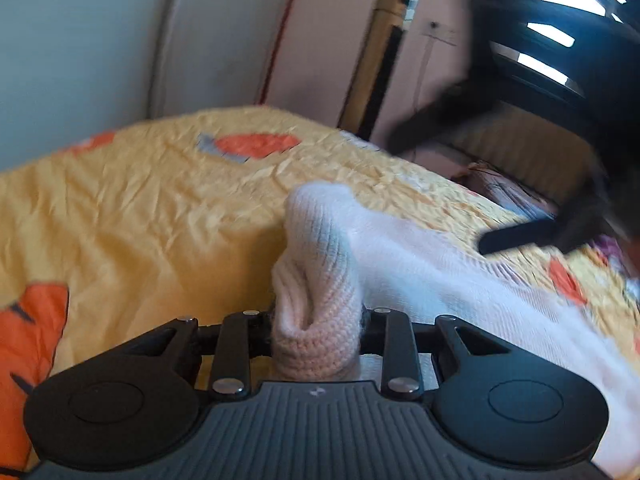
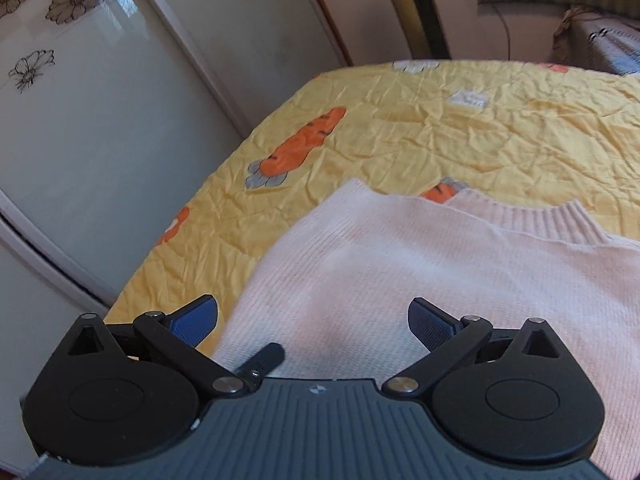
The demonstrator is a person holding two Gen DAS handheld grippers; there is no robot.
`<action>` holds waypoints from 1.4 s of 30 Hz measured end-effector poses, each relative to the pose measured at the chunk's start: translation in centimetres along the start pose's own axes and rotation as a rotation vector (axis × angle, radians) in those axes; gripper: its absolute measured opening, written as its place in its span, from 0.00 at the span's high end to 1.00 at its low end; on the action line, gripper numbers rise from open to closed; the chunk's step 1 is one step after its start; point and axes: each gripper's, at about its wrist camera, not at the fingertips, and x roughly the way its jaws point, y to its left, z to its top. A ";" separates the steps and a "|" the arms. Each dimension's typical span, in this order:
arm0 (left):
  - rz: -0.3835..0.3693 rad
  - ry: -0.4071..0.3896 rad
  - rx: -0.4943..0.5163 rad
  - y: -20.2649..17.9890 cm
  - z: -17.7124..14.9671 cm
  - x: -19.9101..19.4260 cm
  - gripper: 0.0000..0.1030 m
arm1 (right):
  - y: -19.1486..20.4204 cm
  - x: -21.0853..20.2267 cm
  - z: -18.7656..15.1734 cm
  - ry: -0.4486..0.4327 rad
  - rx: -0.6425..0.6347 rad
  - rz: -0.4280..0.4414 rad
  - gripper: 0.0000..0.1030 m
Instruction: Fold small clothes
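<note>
Pale pink knit sweater (image 2: 400, 280) on a bed, one part pinched by the left gripper (image 1: 318, 332).

The left fingers are clamped on a bunched, ribbed fold of the sweater, lifted above the yellow carrot-print bedspread (image 1: 140, 208). The right gripper (image 2: 312, 320) hangs over the flat body of the sweater, blue-padded fingers (image 2: 196, 322) spread wide and holding nothing. The ribbed collar (image 2: 548, 220) faces the far edge of the bed.

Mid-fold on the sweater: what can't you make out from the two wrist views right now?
- Left gripper pads: left view, hidden by the bunched sweater.
- Right gripper: left view, motion-blurred.
- Sweater's lower right: right view, cut off by the frame edge.
</note>
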 end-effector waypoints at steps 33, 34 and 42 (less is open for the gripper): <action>-0.078 -0.095 0.360 -10.9 -1.0 -2.9 0.72 | -1.2 5.8 5.6 0.297 -0.316 -0.097 0.65; -0.088 -0.098 0.373 -11.6 -1.2 -2.9 0.72 | -2.0 5.1 5.7 0.285 -0.292 -0.084 0.65; -0.171 -0.095 0.466 -17.3 -2.8 -3.4 0.72 | -9.1 -0.8 4.8 0.194 -0.171 -0.031 0.65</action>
